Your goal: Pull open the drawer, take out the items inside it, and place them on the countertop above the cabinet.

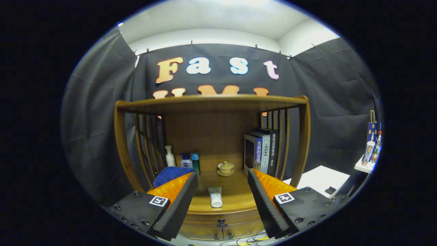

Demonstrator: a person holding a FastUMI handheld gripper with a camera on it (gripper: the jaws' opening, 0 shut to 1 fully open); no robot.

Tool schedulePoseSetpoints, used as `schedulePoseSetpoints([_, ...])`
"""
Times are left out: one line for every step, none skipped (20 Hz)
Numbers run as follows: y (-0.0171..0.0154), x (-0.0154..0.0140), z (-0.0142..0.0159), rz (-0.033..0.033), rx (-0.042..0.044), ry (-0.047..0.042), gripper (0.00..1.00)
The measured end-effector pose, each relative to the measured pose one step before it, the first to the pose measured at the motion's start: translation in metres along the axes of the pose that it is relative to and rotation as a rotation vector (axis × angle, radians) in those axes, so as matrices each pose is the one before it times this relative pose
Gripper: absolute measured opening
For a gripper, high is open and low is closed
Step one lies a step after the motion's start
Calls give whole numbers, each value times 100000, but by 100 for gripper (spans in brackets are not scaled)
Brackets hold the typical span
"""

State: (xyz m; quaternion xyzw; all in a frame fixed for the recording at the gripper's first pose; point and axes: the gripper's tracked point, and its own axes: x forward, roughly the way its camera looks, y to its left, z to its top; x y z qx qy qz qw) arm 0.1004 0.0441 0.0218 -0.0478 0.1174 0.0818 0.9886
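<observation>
Fingers (222,191) spread wide, gripping nothing, facing the cabinet (211,136).

We see the drawer (222,222) shut below the table (225,200), its knob (222,225) low between our fingers; a white tube (215,197) lies on the table. That fits emptied and reclosed, or contents inside. If we pull, we square up on the knob and draw straight back.

Black cloth (99,112) drapes the booth's walls beneath a pale ceiling (218,20); a wooden shelf unit (211,104) with slatted sides stands against it; a white table (321,179) sits beside it.
</observation>
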Motion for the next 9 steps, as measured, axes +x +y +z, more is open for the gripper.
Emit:
schedulePoseSetpoints([82,-499,1021,47,128,-421,97])
schedulePoseSetpoints([172,-402,710,456,728,-581,97])
schedulePoseSetpoints([297,-267,419,595,732,-593,97])
schedulePoseSetpoints([32,-208,231,386,409,-229,97])
schedulePoseSetpoints([-119,-49,-131,-59,-40,159,97])
schedulePoseSetpoints([-177,-119,-221,-466,-61,300,97])
schedulePoseSetpoints([-169,-61,-271,-514,192,465,97])
schedulePoseSetpoints([-153,60,-305,-140,405,593,97])
schedulePoseSetpoints([-99,48,-311,-122,612,755,97])
